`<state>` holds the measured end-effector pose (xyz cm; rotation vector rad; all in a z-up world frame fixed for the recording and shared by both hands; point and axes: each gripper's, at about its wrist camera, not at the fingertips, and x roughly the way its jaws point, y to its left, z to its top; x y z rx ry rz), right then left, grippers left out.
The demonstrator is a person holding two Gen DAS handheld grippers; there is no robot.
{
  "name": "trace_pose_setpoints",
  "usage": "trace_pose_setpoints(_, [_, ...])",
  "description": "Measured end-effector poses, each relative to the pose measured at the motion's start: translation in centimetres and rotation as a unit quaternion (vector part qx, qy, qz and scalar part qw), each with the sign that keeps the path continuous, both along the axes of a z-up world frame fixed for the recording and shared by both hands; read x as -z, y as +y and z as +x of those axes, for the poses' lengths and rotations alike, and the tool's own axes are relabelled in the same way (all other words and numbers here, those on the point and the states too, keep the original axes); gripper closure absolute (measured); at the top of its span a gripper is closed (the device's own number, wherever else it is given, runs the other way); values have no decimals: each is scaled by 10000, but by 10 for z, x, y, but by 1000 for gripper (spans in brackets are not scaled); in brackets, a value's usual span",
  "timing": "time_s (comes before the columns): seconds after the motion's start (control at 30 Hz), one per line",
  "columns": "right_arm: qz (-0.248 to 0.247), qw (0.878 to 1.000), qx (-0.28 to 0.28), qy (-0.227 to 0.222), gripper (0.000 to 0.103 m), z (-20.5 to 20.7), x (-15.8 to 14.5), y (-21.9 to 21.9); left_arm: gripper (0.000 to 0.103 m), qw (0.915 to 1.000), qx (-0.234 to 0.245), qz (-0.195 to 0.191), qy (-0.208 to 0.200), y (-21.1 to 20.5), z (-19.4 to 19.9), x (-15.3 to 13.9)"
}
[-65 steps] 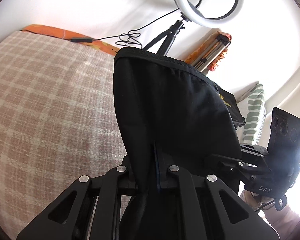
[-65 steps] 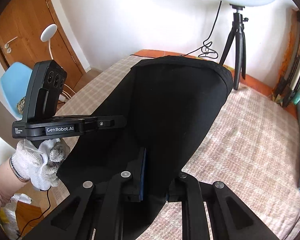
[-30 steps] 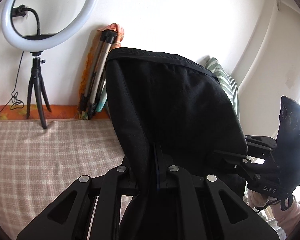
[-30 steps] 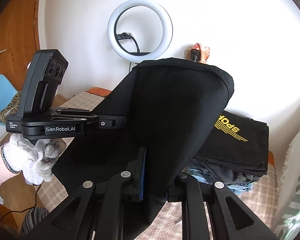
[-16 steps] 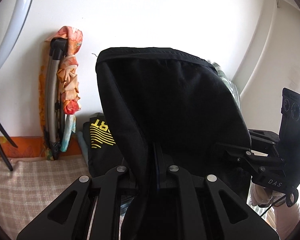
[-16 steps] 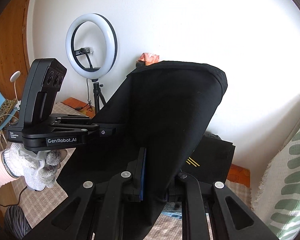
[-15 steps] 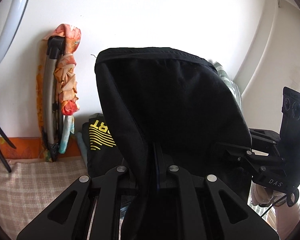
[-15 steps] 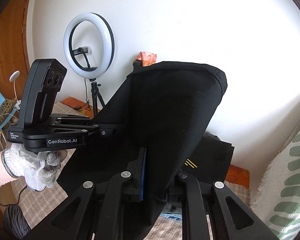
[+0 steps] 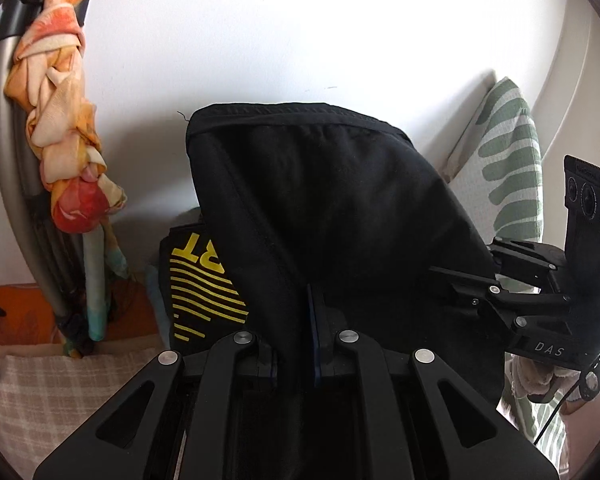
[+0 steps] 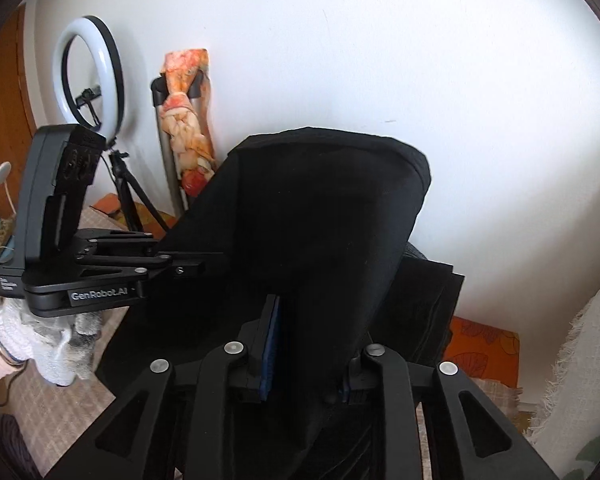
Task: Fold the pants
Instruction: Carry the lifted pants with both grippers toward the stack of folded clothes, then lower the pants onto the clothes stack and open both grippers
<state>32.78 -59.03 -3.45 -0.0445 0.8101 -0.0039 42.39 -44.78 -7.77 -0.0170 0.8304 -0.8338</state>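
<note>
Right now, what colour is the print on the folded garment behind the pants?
Yellow print, clearest in the left wrist view.

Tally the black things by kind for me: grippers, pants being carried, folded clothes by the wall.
Grippers: 2, left gripper and right gripper
Pants held up: 1, black pants
Folded black clothes with yellow print: 1, folded garment
Total: 4

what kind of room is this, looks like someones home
Probably a bedroom at home, set up for filming: a checked bed cover, folded clothes stacked by the wall, a striped pillow, and a ring light.
</note>
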Motion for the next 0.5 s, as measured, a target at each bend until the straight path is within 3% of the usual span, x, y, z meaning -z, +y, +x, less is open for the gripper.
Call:
trace_pose_setpoints(0.1, [-655, 9961, 470, 358, 65, 8, 19, -9, 93, 9996, -209, 124, 120, -2, 5, 11])
trace_pose_setpoints(0.23, [-837, 9928, 842, 178, 65, -8, 10, -11, 89, 9999, -138, 42, 94, 5, 3, 3])
trace_pose_setpoints(0.37, [-771, 9953, 520, -277, 64, -34, -7, 12, 88, 9999, -102, 47, -113, 16, -1, -13])
trace_pose_setpoints(0.5, [-552, 9982, 93, -221, 65, -43, -5, 39, 87, 9990, 102, 110, -414, 24, -22, -27])
